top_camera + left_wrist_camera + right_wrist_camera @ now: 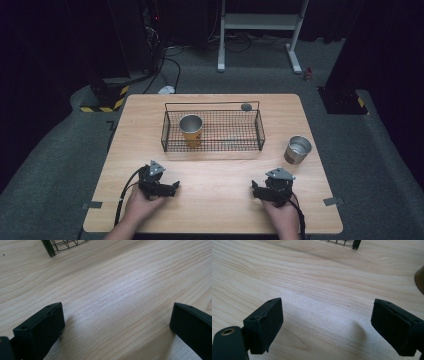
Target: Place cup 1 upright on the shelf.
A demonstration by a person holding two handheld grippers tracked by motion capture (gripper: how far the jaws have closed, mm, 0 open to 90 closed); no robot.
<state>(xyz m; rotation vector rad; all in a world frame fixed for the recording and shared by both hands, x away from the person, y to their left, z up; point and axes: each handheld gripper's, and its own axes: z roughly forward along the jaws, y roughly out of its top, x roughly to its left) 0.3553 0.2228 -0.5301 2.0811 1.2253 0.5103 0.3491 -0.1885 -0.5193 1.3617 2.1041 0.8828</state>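
Observation:
A black wire basket (260, 131) stands at the back middle of the wooden table (220, 175). Inside its left end a yellow cup (191, 129) with a metal rim stands upright. A second metal cup (298, 150) stands on the table to the right of the basket. My left gripper (167, 189) rests low at the front left, held in a hand; its jaws are wide apart over bare wood (117, 306). My right gripper (260, 191) sits at the front right, also open with nothing between its jaws (327, 312). The basket's corner (48, 247) shows at the top of the left gripper view.
A small dark round thing (246, 106) lies behind the basket near the table's far edge. The basket's foot (356, 243) and the metal cup's edge (420, 281) show in the right gripper view. Grey tape tabs (93, 205) mark the front corners. Dark floor and a white stand (260, 22) lie beyond.

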